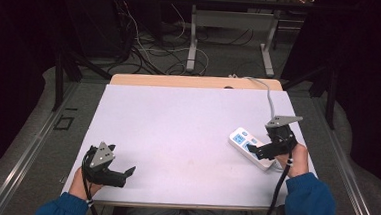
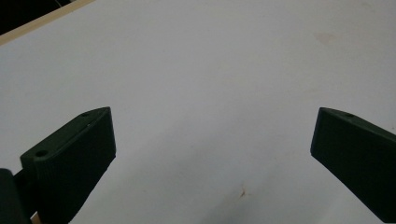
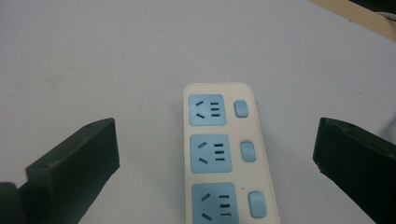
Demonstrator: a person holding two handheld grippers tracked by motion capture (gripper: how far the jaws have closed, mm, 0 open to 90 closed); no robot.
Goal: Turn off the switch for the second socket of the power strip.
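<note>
— Two claws are over the worktop (image 1: 178, 117), one in each hand. Which one is near anything?

— The right claw (image 1: 257, 150). It hangs just above the power strip (image 1: 251, 149), which lies flat near the right edge of the worktop, set at a slant, with its white cable (image 1: 269, 95) running off the far edge.

— How does the strip sit against that claw?

— In the right gripper view the power strip (image 3: 224, 154) lies lengthwise between the two black jaws, roughly centred in the gap and apart from both. Three blue sockets show, each with a blue switch to its right. The strip's rounded end points away from the camera, and its near end passes out of the bottom of the view.

— And the jaws?

— Spread wide, one at each side of the view, gripping nothing. From the high view I cannot tell whether the jaw tips touch the strip.

— The left claw (image 1: 121, 176)?

— Down at the near left corner of the worktop, well apart from the strip. Its jaws also stand wide, and in the left gripper view bare white worktop (image 2: 210, 70) lies between them.
</note>
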